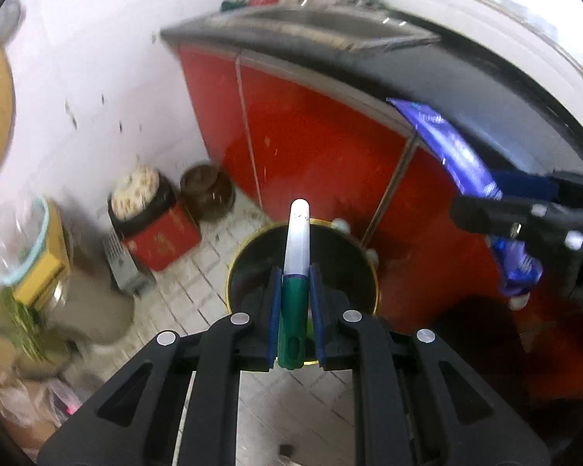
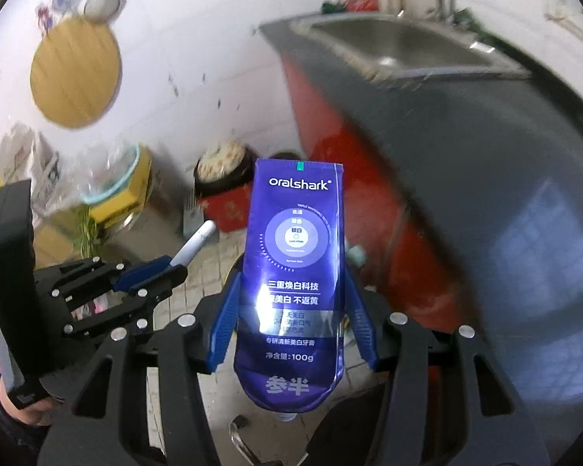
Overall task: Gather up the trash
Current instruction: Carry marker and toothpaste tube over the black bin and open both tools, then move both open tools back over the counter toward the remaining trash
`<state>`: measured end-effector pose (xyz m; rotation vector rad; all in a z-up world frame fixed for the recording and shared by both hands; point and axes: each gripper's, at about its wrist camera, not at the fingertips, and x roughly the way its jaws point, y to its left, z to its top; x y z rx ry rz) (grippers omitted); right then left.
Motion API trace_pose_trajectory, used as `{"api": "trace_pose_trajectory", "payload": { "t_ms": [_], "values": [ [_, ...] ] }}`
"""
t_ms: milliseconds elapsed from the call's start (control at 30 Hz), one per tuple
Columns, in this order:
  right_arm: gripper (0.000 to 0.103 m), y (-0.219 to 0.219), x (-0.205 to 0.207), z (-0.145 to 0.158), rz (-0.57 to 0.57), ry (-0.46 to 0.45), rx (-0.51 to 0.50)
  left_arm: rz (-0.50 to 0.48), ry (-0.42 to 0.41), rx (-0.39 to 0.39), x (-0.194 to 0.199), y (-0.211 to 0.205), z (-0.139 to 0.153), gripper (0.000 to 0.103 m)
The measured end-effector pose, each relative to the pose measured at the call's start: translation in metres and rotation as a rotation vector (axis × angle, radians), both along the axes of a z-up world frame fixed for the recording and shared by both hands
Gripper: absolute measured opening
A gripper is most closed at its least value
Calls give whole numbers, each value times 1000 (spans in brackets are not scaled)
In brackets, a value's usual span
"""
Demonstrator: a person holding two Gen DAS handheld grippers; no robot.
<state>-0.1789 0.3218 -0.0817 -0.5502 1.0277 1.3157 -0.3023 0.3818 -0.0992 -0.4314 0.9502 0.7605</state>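
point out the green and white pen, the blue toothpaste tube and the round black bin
green and white pen (image 1: pixel 296 272), left wrist view, on the white barrel just above the green cap
blue toothpaste tube (image 2: pixel 294 256), right wrist view, on the middle of its printed face
round black bin (image 1: pixel 252 272), left wrist view, on its dark inside left of the pen

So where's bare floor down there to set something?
Bare tiles lie between the bin and the red box, running toward the camera. The left wall side is crowded: red box, brown jar, yellow box, greens.

White wall (image 1: pixel 97 77), red cabinets (image 1: pixel 311 136), seemingly tiled floor (image 1: pixel 198 291)
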Motion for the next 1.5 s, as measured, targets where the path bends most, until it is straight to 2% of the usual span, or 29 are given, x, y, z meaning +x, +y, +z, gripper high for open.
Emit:
{"api": "trace_pose_trajectory", "payload": {
  "t_ms": [67, 167, 333, 400, 433, 533, 600, 667, 700, 733, 800, 967, 1133, 1233, 1333, 1500],
  "values": [
    [52, 9, -4, -18, 7, 1, -37, 10, -3, -37, -2, 9, -17, 14],
    [52, 21, -5, -45, 4, 3, -83, 12, -1, -38, 4, 21, -39, 14],
    [51, 47, -2, -80, -15, 21, -127, 28, -17, -87, 8, 41, -78, 14],
    [46, 54, 1, -90, -18, 24, -144, 37, -24, -108, 11, 49, -90, 14],
    [37, 56, 3, -95, -17, 30, -153, 42, -28, -111, 10, 53, -94, 14],
    [35, 61, 7, -105, -9, 24, -178, 47, -24, -118, 11, 59, -107, 14],
    [38, 65, 10, -115, -8, 53, -202, 41, -14, -128, 12, 60, -115, 14],
    [67, 65, 12, -118, -21, 71, -208, 57, 9, -130, 11, 61, -120, 30],
    [71, 64, 13, -116, -31, 55, -189, 63, 20, -127, 12, 60, -122, 62],
    [74, 64, 13, -114, -30, 50, -184, 69, 27, -105, 11, 58, -122, 79],
    [75, 64, 13, -113, -25, 61, -190, 62, 22, -79, 10, 56, -120, 80],
    [75, 57, 11, -99, -28, 60, -155, 48, 52, -61, 11, 53, -117, 80],
    [79, 40, 6, -65, -18, 50, -90, 52, 23, -31, 6, 48, -97, 81],
    [79, 18, 10, -31, -34, 34, -28, 33, -26, -2, 6, 37, -71, 81],
    [84, -21, 24, 11, -82, 10, 49, -28, -77, 41, 17, 20, -38, 81],
    [86, -117, 70, 71, -245, -70, 141, -209, -155, 116, 66, -34, 22, 84]
  ]
}}
